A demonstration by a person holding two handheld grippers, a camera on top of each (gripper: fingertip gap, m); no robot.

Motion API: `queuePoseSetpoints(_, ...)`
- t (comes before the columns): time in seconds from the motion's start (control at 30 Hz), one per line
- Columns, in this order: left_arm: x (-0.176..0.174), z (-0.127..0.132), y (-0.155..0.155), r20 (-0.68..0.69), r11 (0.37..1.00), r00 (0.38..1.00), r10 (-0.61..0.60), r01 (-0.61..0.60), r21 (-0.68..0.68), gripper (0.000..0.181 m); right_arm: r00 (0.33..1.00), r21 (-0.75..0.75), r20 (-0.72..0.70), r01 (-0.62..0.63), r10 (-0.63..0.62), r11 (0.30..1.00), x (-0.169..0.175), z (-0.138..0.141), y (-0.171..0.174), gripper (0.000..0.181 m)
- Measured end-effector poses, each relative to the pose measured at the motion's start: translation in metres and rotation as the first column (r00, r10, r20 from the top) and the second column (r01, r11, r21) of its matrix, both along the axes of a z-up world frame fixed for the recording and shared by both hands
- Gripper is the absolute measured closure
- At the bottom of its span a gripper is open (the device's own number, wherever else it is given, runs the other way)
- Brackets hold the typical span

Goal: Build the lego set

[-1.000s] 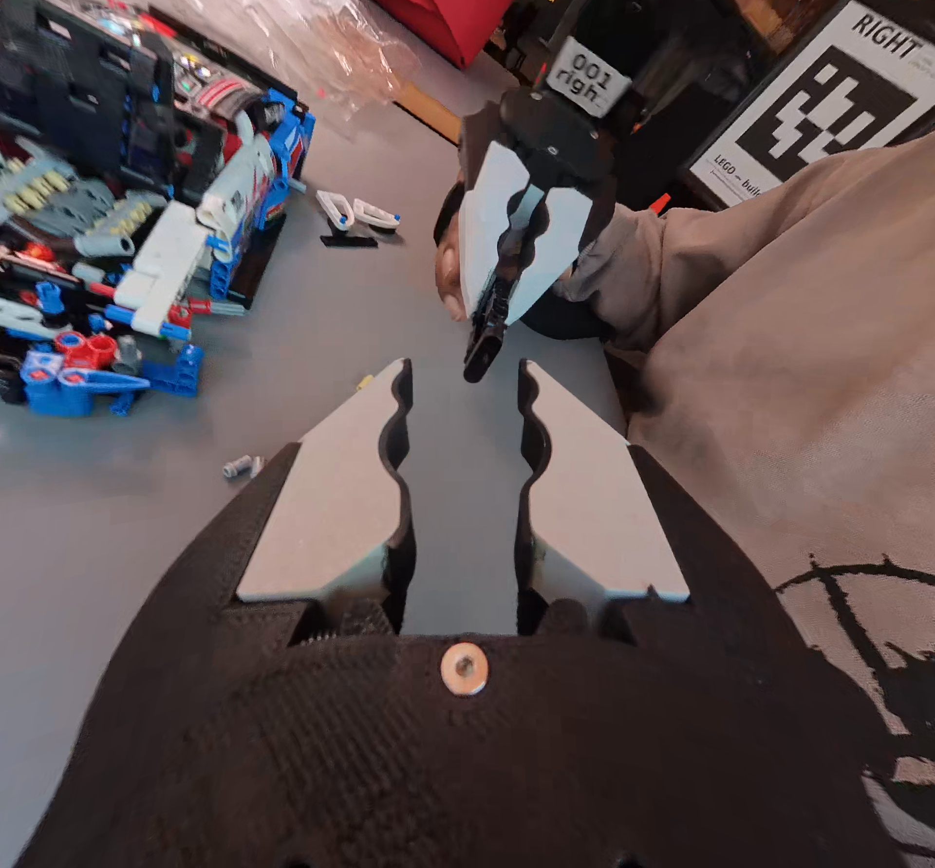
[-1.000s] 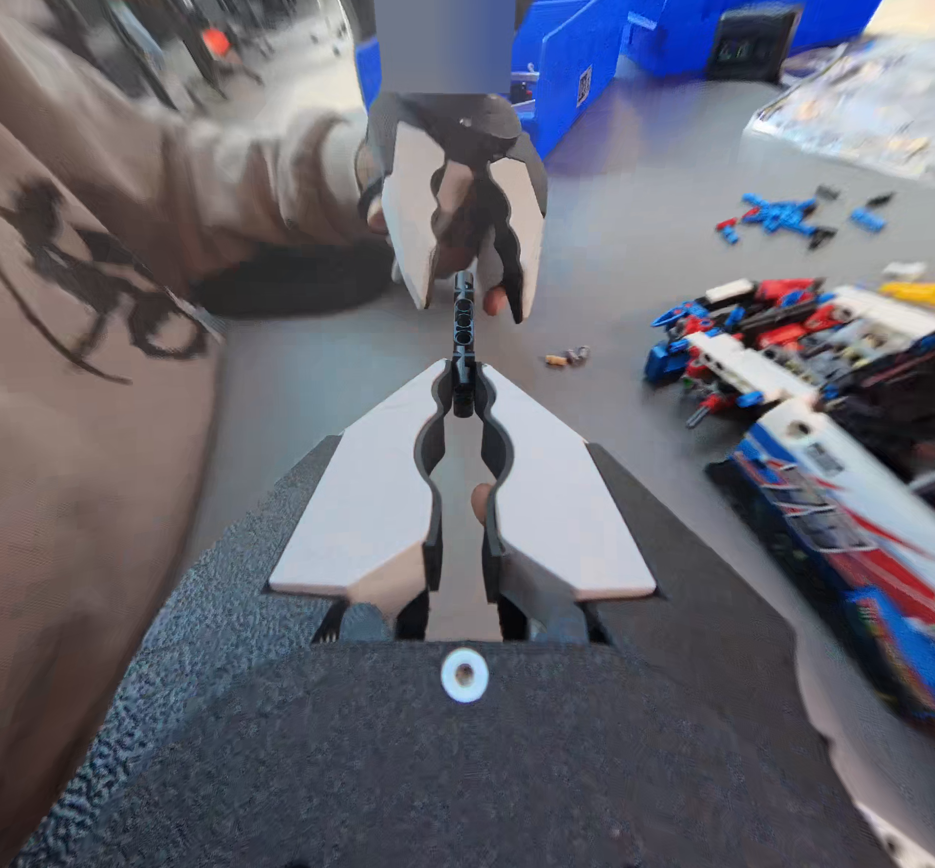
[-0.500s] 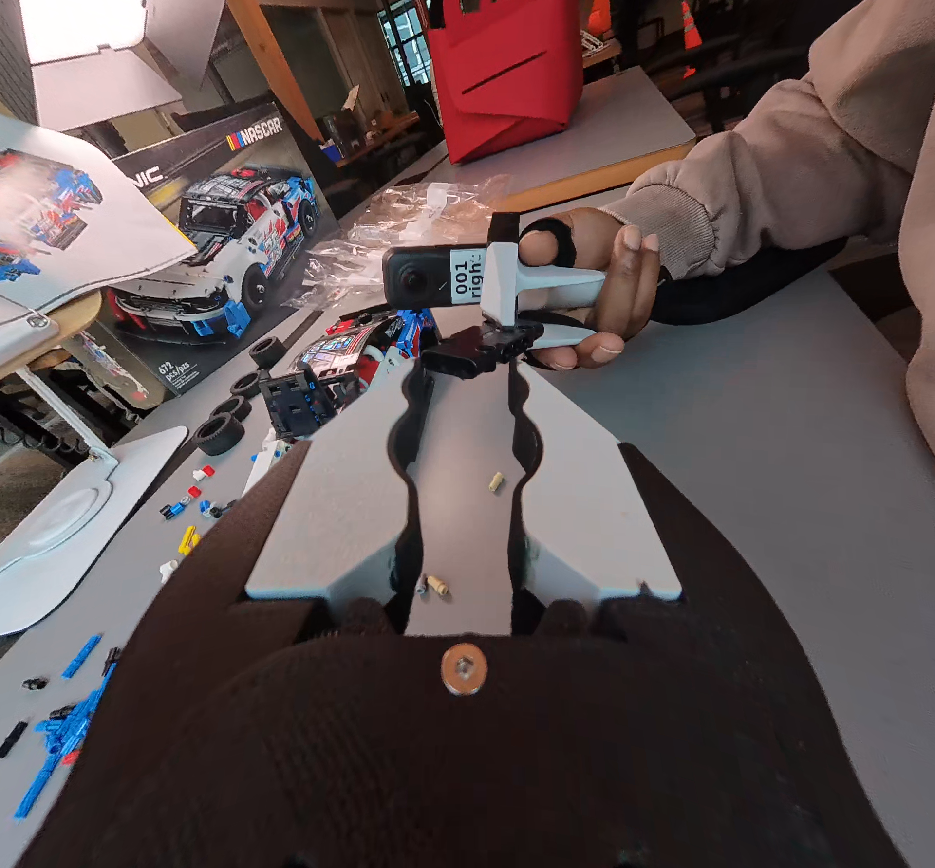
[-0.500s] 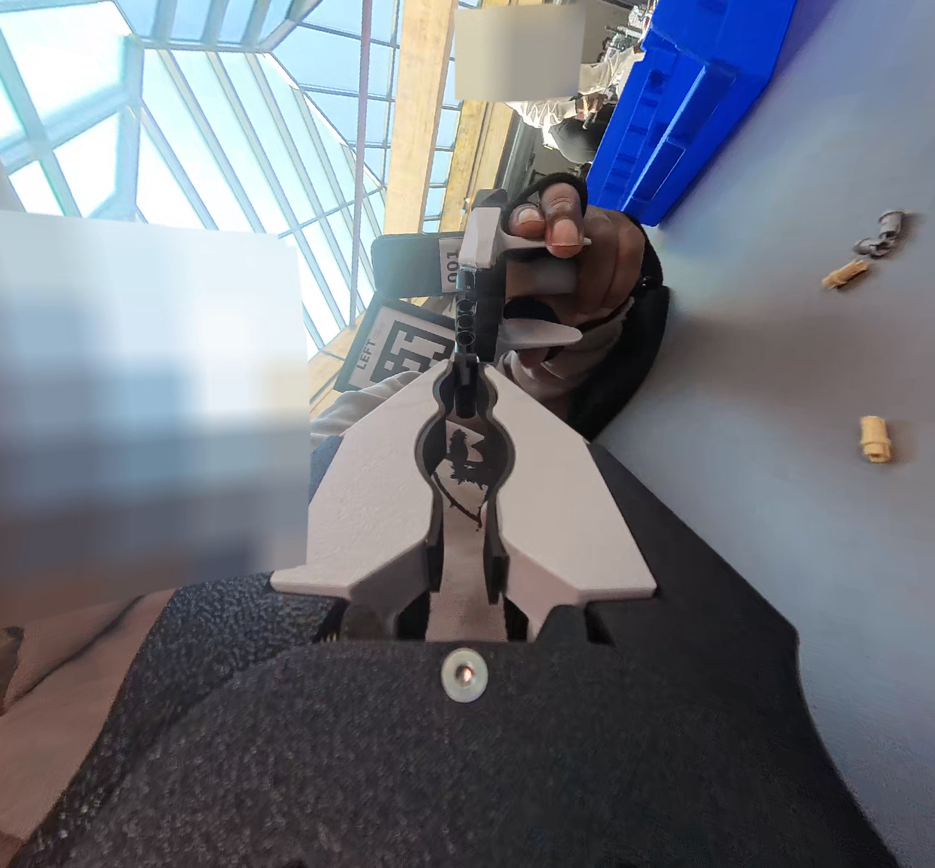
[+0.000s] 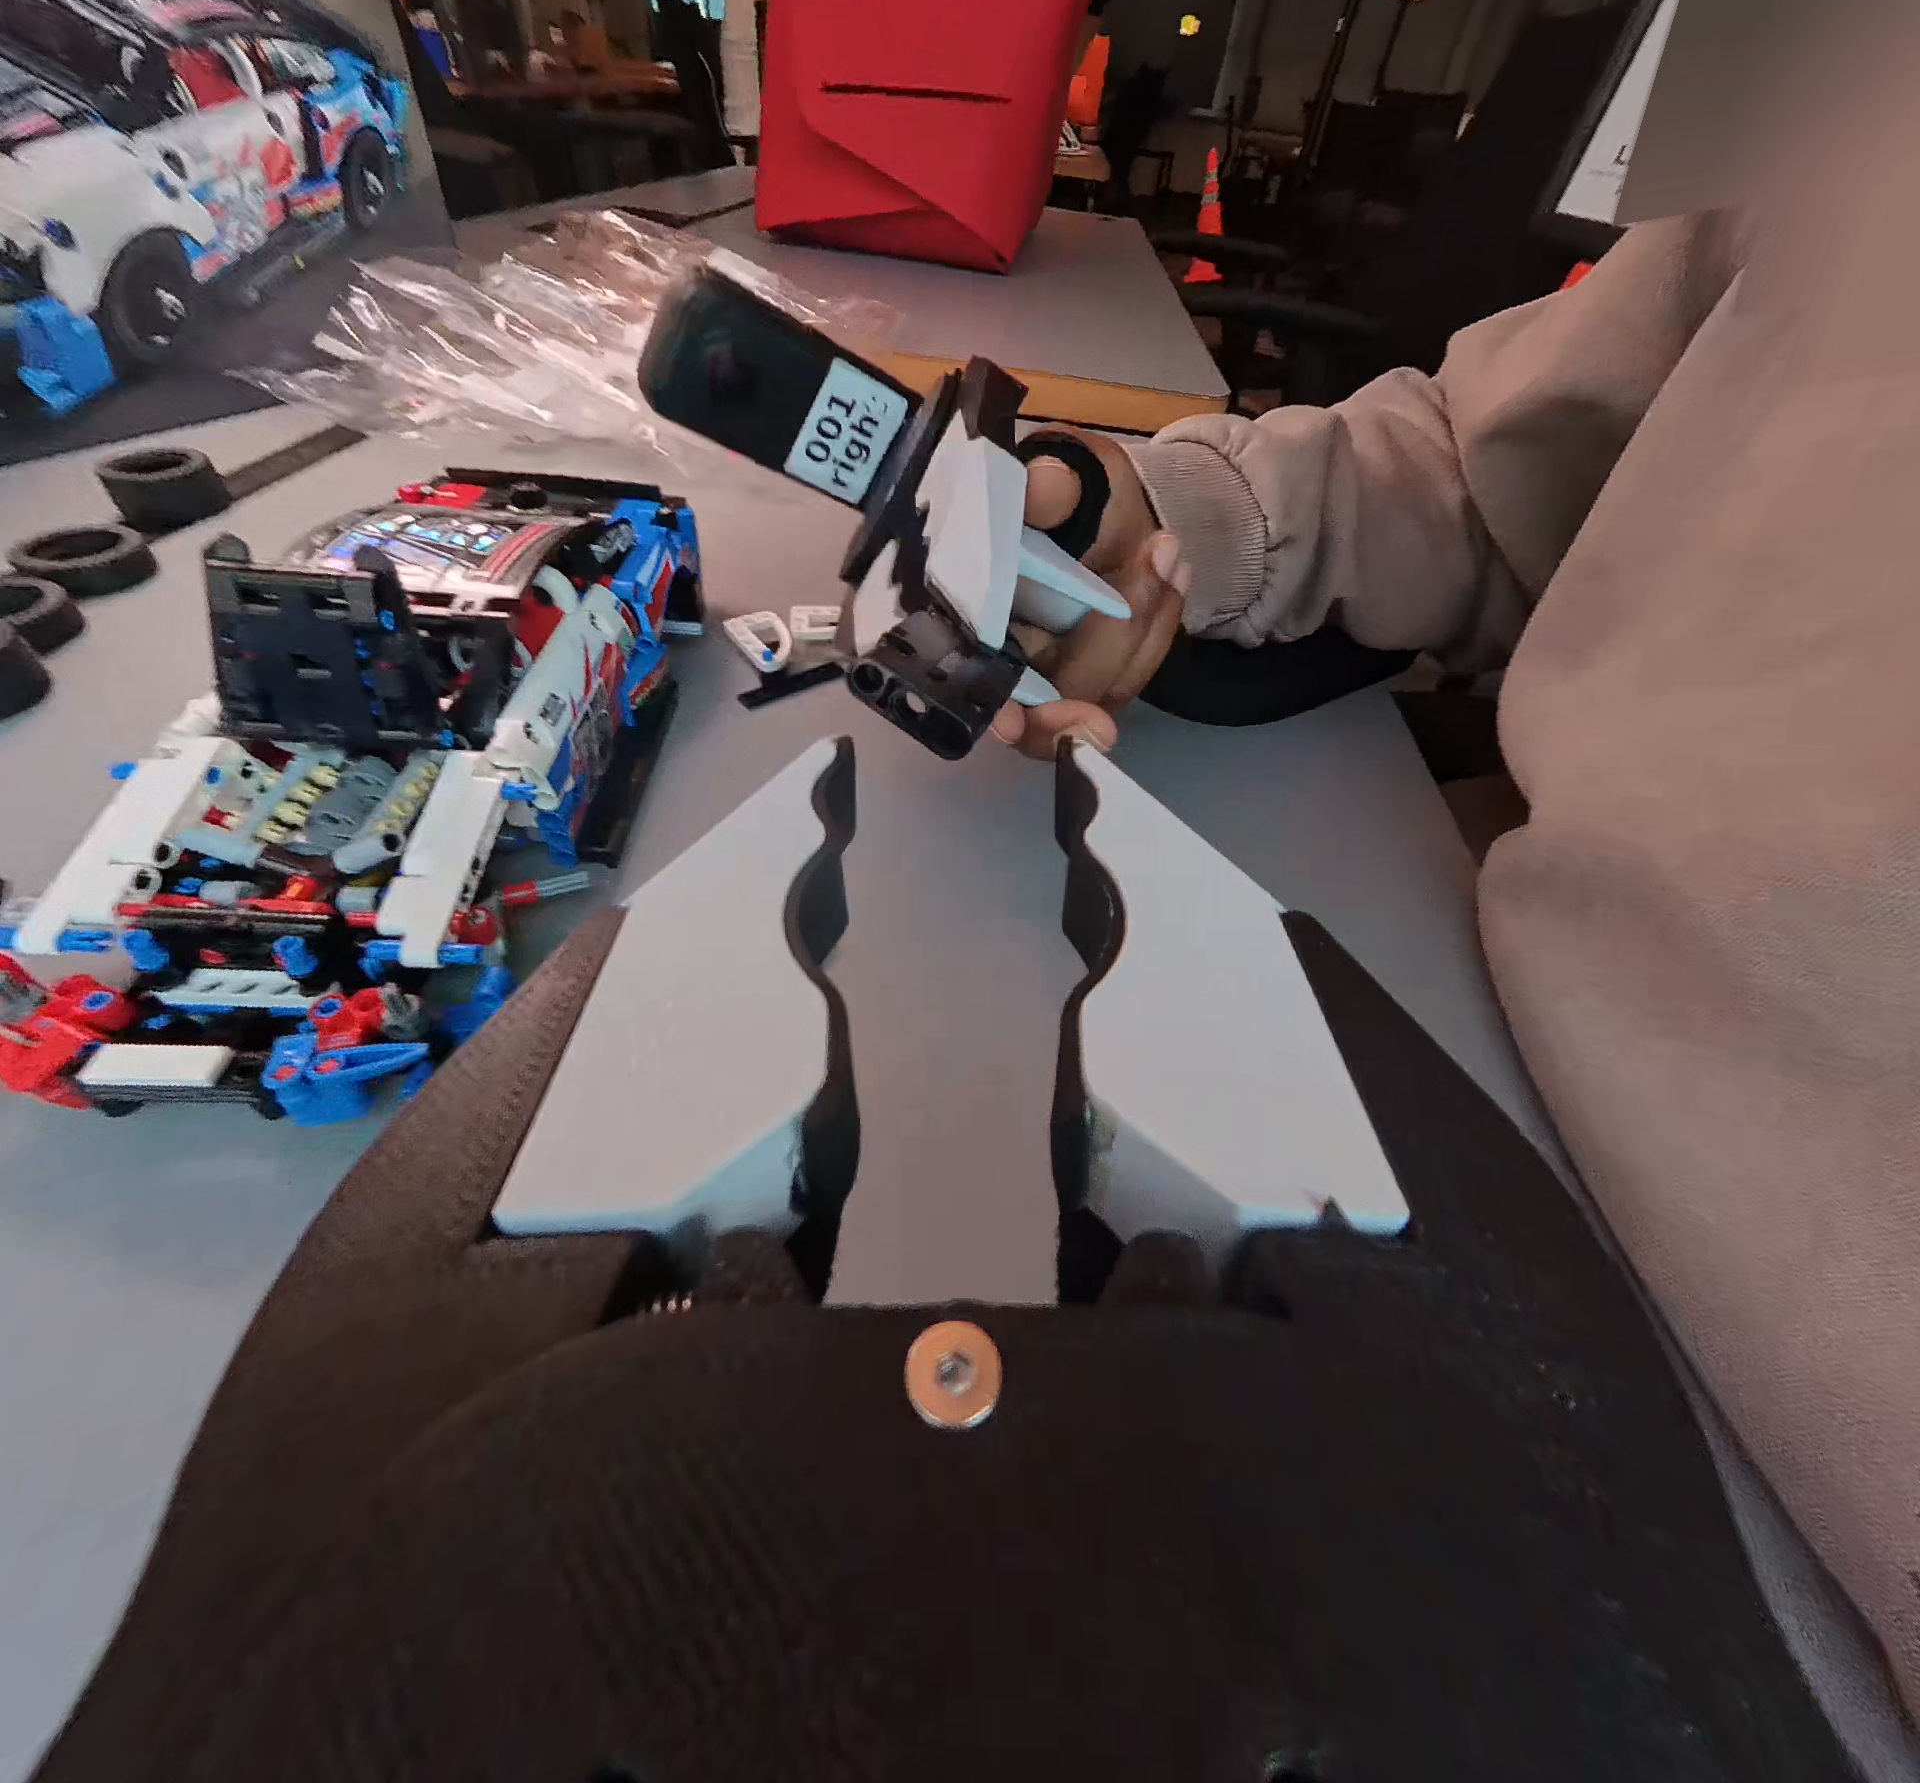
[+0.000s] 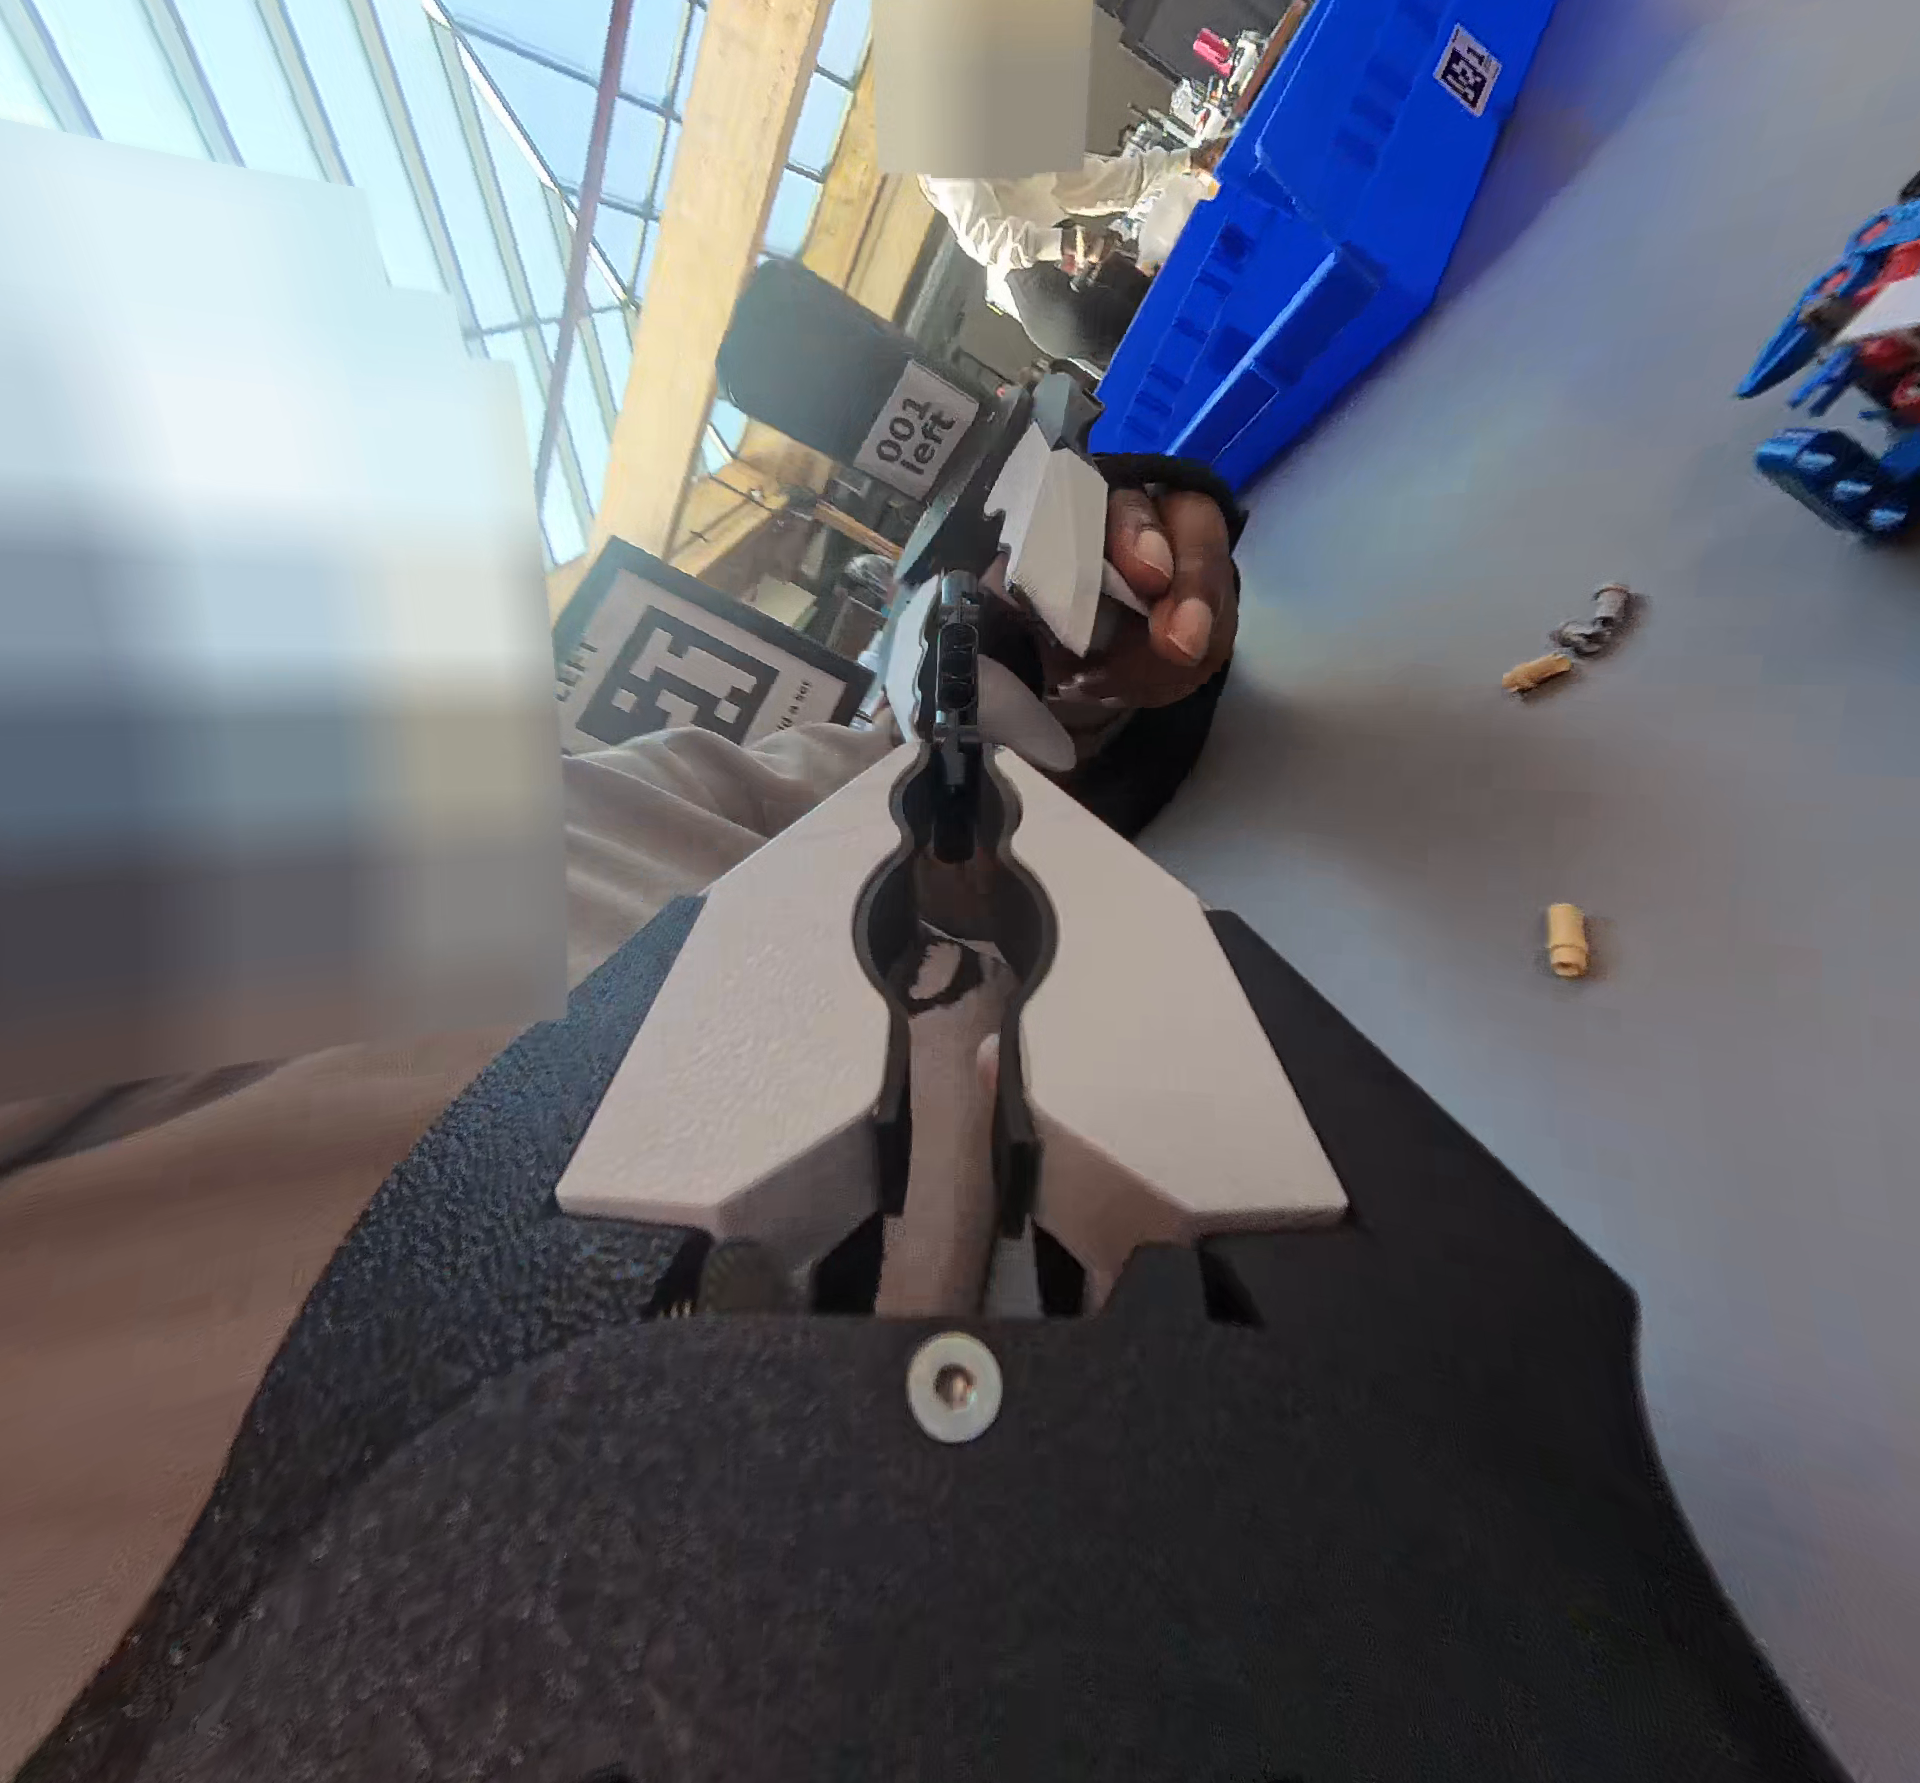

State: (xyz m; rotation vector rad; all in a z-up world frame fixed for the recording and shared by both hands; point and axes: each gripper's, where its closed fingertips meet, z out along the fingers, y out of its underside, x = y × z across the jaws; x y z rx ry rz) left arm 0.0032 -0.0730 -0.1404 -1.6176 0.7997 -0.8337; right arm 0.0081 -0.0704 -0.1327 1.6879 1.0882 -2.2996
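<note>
Right gripper (image 6: 951, 757) clamped on a black lego beam (image 5: 928, 691), piece held in the air just past the tips of the left gripper (image 5: 954, 757), not touching them. Left gripper spread wide, nothing between its fingers. Half-built lego car (image 5: 343, 777) sits on the grey table (image 5: 156, 1245), left of the beam. 2 small white pieces (image 5: 784, 632) lie between car and beam. Tyres (image 5: 83, 559) beyond the car. 2 tan pegs (image 6: 1564, 938) on the table near the beam in right wrist view.

Lego car (image 5: 343, 777) on table (image 5: 156, 1266) left of grippers; tyres (image 5: 94, 549) behind it.
</note>
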Motion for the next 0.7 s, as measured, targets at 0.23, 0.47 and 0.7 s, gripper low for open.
queuePoseSetpoints(0.23, 0.004, -0.008, -0.002, 0.022, 0.994, 0.999, -0.027, 0.029, -0.11, 0.169, 0.997, 0.544, -0.067, 0.074, -0.045, 0.836, 0.001, -0.018, -0.007, 0.177)
queuePoseSetpoints(0.47, 0.009, -0.013, -0.008, -0.079, 0.998, 0.996, -0.048, 0.045, -0.038, 0.177, 0.988, 0.762, -0.156, 0.128, -0.012, 0.635, 0.004, -0.023, -0.008, 0.175)
queuePoseSetpoints(0.7, 0.011, -0.013, -0.01, -0.073, 0.997, 0.995, -0.071, 0.068, -0.035, 0.177, 0.982, 0.867, -0.187, 0.148, 0.035, 0.475, 0.006, -0.032, -0.011, 0.176)
